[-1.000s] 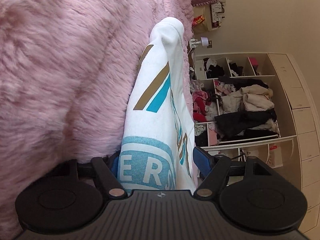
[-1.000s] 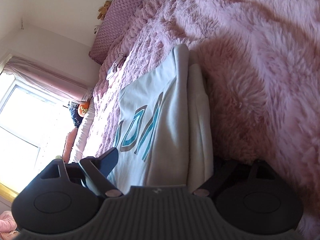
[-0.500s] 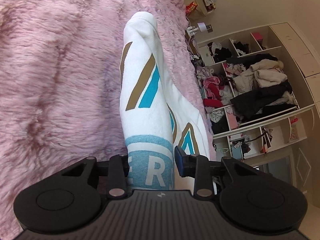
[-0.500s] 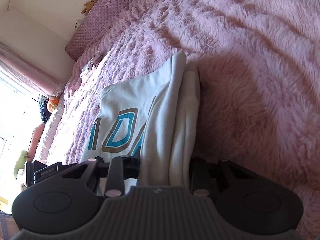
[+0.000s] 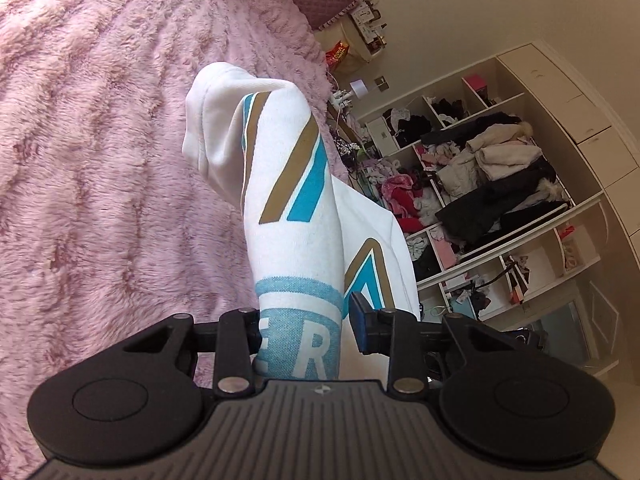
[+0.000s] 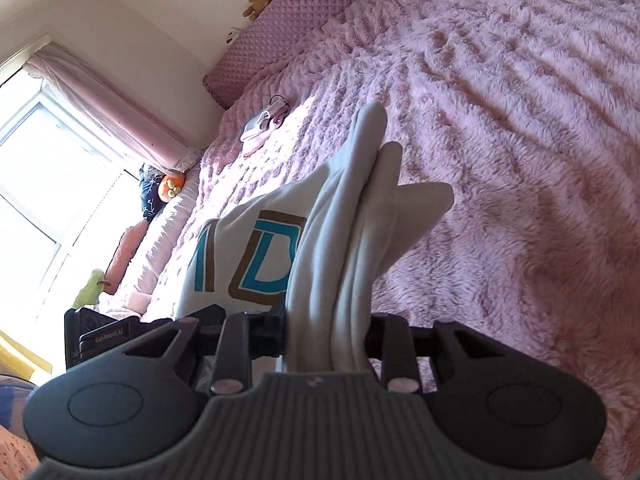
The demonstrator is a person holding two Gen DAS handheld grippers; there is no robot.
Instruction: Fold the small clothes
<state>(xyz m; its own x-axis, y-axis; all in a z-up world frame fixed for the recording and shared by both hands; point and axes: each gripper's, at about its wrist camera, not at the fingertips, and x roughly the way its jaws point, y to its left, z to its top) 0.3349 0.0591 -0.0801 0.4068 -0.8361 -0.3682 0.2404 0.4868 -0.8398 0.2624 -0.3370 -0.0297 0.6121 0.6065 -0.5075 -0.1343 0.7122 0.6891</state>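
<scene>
Both grippers, left [image 5: 304, 332] and right [image 6: 326, 336], clamp the shirt [image 5: 296, 208]; probably best carried level, edges aligned.

Cluttered shelves [image 5: 480, 184], teddy bear [image 6: 262, 0].

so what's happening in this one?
A person with two handheld grippers is folding a white shirt over a pink fuzzy blanket. The left gripper is shut on the end with blue print, and the right gripper is shut on a bunched stack of layers. The shirt is held up off the blanket, partly folded, not laid down yet. Behind are open shelves stuffed with clothes.
</scene>
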